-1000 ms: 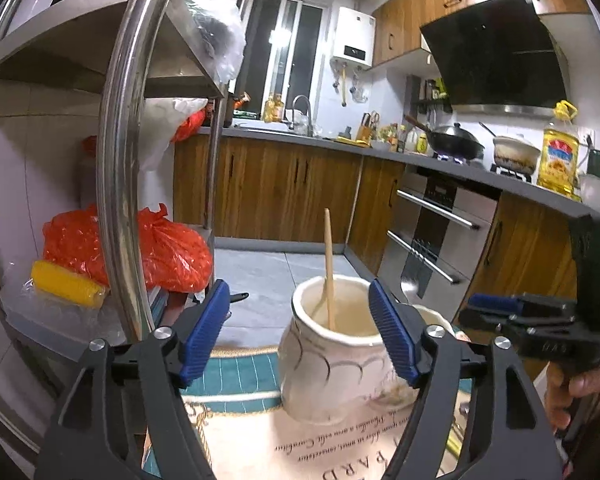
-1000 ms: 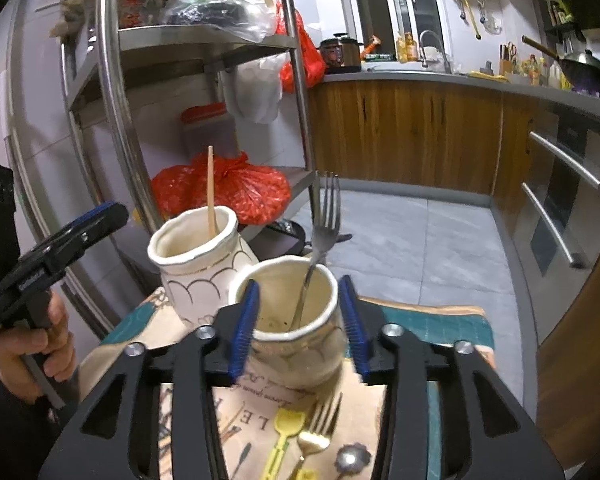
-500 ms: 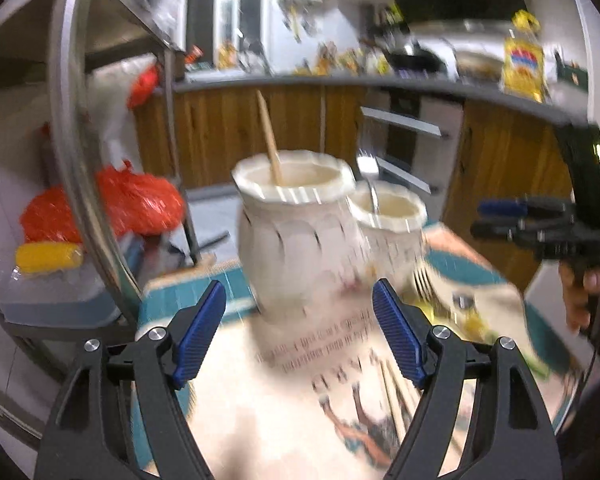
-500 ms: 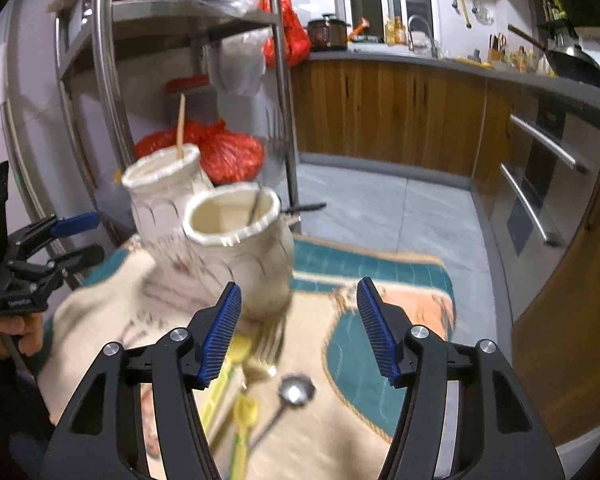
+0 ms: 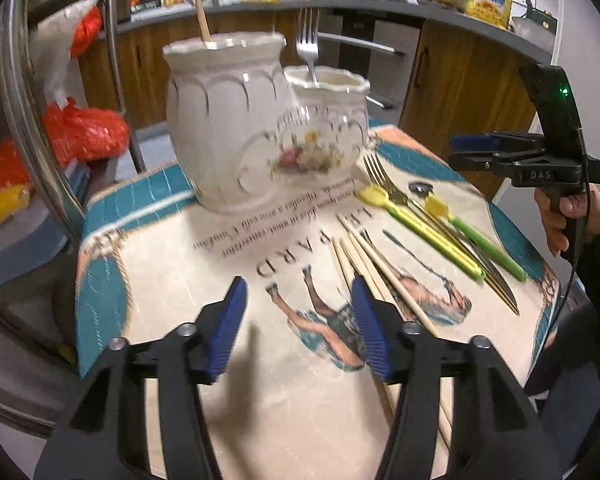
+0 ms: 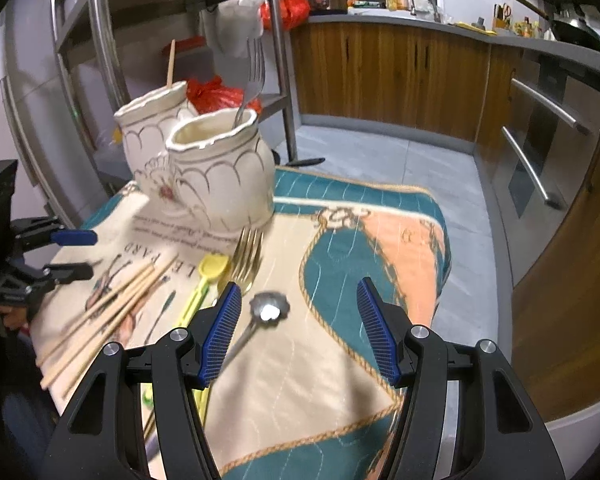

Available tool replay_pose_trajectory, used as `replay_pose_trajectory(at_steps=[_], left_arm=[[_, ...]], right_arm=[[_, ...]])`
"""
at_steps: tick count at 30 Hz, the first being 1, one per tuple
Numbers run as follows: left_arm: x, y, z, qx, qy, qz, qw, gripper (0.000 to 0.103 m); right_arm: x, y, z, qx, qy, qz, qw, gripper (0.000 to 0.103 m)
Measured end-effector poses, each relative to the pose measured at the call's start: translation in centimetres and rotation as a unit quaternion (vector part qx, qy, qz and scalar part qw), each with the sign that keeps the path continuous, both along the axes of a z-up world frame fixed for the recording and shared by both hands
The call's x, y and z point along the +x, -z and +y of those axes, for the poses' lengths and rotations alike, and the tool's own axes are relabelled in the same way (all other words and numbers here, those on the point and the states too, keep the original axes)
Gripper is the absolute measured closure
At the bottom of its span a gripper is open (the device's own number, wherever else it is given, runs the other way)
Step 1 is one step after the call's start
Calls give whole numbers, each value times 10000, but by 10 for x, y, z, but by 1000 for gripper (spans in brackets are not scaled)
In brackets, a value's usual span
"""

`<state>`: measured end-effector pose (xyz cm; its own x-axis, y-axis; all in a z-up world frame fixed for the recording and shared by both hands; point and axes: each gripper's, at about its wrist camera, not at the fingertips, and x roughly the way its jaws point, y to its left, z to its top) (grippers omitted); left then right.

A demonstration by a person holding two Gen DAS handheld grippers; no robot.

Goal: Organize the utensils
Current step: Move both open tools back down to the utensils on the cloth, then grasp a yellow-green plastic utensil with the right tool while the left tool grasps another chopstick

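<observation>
Two jars [image 5: 224, 120] stand upright; chopsticks [image 6: 112, 300] lie diagonal on the desk [image 6: 300, 360]; both claws spread, the left claw [image 5: 296, 320] just narrowed

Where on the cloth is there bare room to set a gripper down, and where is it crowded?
Bare cloth lies on the near left, between the tall jar and the chopsticks, and on the teal-and-peach patch right of the round spoon. Crowded: chopsticks, gold fork and yellow-green spoons lie packed together in front of the short jar.
</observation>
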<state>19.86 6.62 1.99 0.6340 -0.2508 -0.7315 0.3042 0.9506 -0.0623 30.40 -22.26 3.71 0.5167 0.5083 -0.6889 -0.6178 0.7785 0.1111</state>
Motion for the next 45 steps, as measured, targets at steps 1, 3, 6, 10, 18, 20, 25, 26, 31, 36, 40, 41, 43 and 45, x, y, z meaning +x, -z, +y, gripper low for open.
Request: replay_pose_trajectory(at_steps=[1, 3, 6, 10, 18, 20, 25, 26, 31, 36, 40, 41, 43, 45], left_arm=[[0, 2, -1, -17, 35, 55, 10000, 52], [-1, 5, -4, -65, 146, 148, 9998, 52], [-2, 8, -8, -52, 248, 198, 9995, 52], [-2, 10, -13, -10, 359, 251, 9990, 53], [-1, 15, -19, 149, 404, 344, 9985, 58], [-1, 16, -21, 174, 418, 350, 9984, 58], [1, 15, -22, 301, 395, 332, 9982, 59], [1, 14, -22, 301, 403, 336, 9982, 62], [-2, 15, -33, 450, 546, 386, 9967, 67], [0, 17, -37, 629, 502, 431, 9958, 69], [7, 14, -36, 836, 543, 675, 9927, 69], [8, 13, -36, 865, 542, 728, 9921, 69], [14, 11, -36, 921, 643, 923, 9894, 69], [20, 9, -38, 1099, 786, 1188, 9837, 68]], right_arm=[[-1, 1, -1, -23, -31, 39, 10000, 42], [-3, 3, -2, -29, -93, 101, 9999, 42], [-7, 5, -2, 7, -246, 239, 9994, 42], [-22, 3, 3, 100, -778, 432, 9960, 45], [-39, 20, 27, -297, -1174, 556, 9911, 75], [-41, 25, 31, -390, -1189, 585, 9904, 75], [-40, 29, 34, -478, -1137, 555, 9908, 88], [-38, 28, 34, -461, -1113, 544, 9912, 91], [-33, 18, 28, -319, -993, 450, 9935, 93], [-25, 12, 19, -419, -830, 342, 9951, 94], [-19, 19, 15, -820, -692, 288, 9938, 94], [-19, 21, 13, -864, -687, 296, 9935, 94], [-17, 26, 13, -1062, -709, 335, 9912, 94], [-16, 29, 14, -1144, -770, 359, 9898, 93]])
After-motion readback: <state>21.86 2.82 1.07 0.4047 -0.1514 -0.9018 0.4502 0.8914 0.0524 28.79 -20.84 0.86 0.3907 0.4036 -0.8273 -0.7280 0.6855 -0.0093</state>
